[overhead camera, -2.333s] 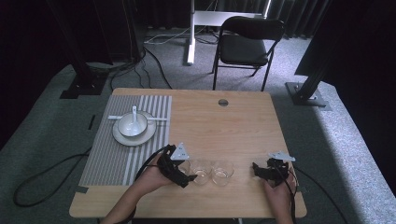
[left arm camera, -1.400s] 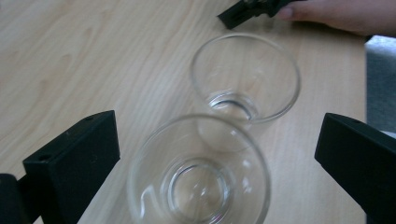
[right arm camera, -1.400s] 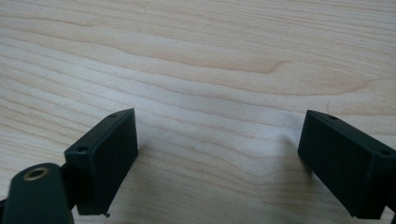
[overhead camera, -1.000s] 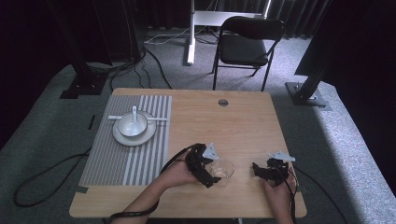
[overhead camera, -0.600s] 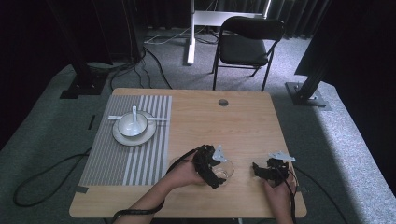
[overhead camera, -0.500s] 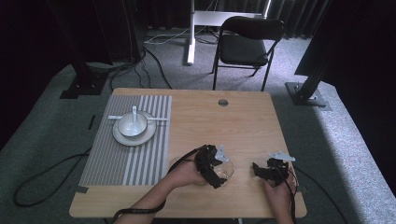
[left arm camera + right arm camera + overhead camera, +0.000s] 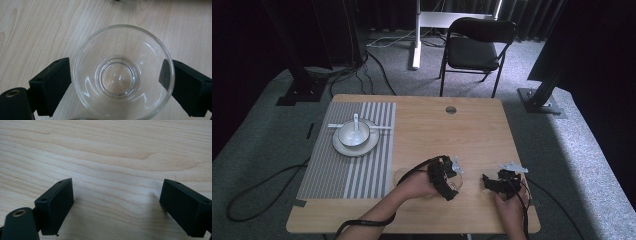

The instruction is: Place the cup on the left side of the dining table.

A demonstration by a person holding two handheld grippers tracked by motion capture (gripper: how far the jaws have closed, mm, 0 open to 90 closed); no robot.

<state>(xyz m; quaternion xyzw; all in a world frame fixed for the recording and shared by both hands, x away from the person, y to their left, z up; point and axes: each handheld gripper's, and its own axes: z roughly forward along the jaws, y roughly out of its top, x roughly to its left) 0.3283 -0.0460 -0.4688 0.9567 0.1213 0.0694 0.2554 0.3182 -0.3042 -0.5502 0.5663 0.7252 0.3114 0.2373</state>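
Observation:
A clear glass bowl (image 7: 122,72) stands upright on the wooden table (image 7: 432,130), seen from above in the left gripper view. My left gripper (image 7: 117,80) is open around it, one jaw close to each side of the rim. From the high view the left gripper (image 7: 451,186) covers most of that bowl (image 7: 457,183) near the table's front edge. The rim of a second glass bowl (image 7: 80,118) peeks in at the bottom of the left gripper view. My right gripper (image 7: 492,182) rests to the right, open (image 7: 116,202) over bare wood.
A grey striped placemat (image 7: 337,170) covers the table's left part, carrying a white plate (image 7: 343,146) with a white bowl and spoon. A small round hole (image 7: 451,109) sits near the far edge. A black chair (image 7: 477,47) stands behind the table.
My left gripper has slid right along the front of the table, from the left glass bowl to around the right one. The right gripper has stayed put.

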